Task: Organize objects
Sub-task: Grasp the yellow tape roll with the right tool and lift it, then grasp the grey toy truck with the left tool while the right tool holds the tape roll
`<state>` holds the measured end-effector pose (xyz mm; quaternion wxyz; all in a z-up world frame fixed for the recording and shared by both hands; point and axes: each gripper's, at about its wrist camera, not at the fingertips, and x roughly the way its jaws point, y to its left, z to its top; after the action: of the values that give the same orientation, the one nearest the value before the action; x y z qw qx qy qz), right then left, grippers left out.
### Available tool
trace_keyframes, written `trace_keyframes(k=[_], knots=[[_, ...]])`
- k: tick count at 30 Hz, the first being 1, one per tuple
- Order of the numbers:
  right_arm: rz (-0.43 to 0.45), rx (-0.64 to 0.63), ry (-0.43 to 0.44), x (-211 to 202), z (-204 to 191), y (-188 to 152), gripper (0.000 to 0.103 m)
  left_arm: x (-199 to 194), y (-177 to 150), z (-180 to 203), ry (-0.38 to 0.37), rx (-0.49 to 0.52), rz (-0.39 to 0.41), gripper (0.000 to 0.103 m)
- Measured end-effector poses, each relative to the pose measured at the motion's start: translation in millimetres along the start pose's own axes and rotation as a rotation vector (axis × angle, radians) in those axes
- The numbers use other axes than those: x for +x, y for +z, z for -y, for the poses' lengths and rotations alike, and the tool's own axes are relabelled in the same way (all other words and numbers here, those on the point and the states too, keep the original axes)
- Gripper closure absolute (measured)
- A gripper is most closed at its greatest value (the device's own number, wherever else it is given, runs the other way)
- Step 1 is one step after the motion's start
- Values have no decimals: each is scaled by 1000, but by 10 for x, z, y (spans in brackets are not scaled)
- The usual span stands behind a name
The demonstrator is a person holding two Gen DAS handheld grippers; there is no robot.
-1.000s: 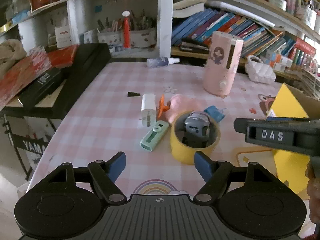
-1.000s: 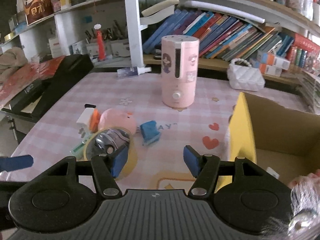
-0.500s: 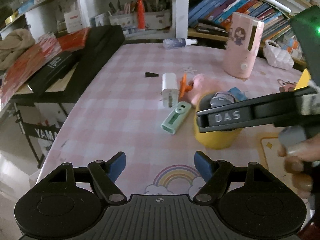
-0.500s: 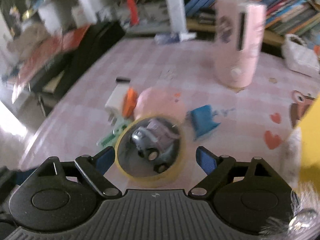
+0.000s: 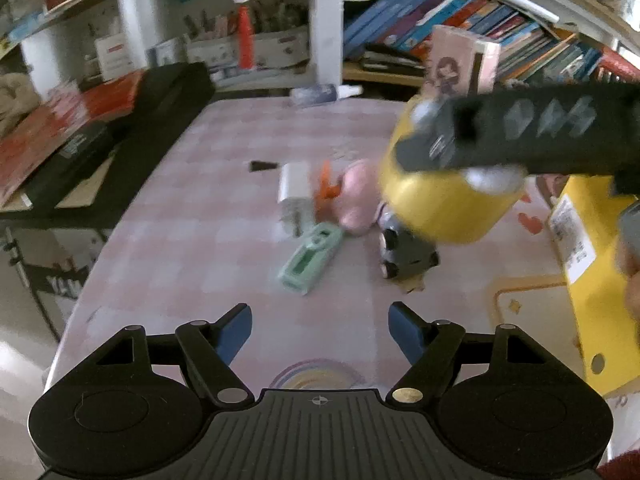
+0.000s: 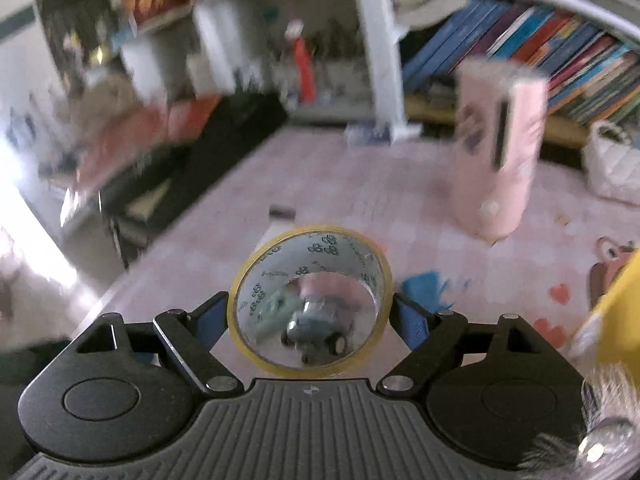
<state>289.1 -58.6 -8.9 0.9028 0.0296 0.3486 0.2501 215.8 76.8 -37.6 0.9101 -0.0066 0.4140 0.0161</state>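
My right gripper (image 6: 310, 312) is shut on a yellow tape roll (image 6: 256, 276) and holds it lifted off the pink checked table. In the left wrist view the roll (image 5: 444, 208) hangs in the air under the right gripper's black body (image 5: 516, 132). A small grey toy car (image 5: 406, 256) that stood inside the roll sits on the table below; it shows through the roll (image 6: 316, 330) in the right wrist view. My left gripper (image 5: 320, 330) is open and empty, low near the table's front edge.
A mint green case (image 5: 310, 258), a white charger (image 5: 294, 186), an orange clip (image 5: 326, 188) and a pink soft toy (image 5: 354, 196) lie mid-table. A tall pink humidifier (image 6: 496, 156) stands behind. A yellow cardboard box (image 5: 588, 276) is at the right. Bookshelves line the back.
My right gripper closed on the tape roll and lifted it off the table, uncovering the toy car. The left gripper stayed open and shifted only slightly.
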Motion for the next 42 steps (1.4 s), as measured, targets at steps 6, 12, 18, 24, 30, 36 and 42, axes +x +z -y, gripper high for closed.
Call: trace_keyframes(k=[6,12,18,24,30,36,42], knots=[[105,91,-139,-359,308,119,19,145,143,239,-79,46,25,28],[145,134,-183,-499,515,117,19,339,302,486,-119,92,42,32],[172,128,-215,-562,582,116,19,553,386,723,-145,155,46,33],[177,137,-245,-603,687,105,19,802,433,803,-127,184,27,38],[174,143,-248,-611,709,94,19,918,428,771,-148,179,-5,61],[178,140,-236,-631,650,73,19,658,381,639,-181,147,40,61],[175,130,-210,-640,505,52,19,279,302,365,-188,69,82,61]])
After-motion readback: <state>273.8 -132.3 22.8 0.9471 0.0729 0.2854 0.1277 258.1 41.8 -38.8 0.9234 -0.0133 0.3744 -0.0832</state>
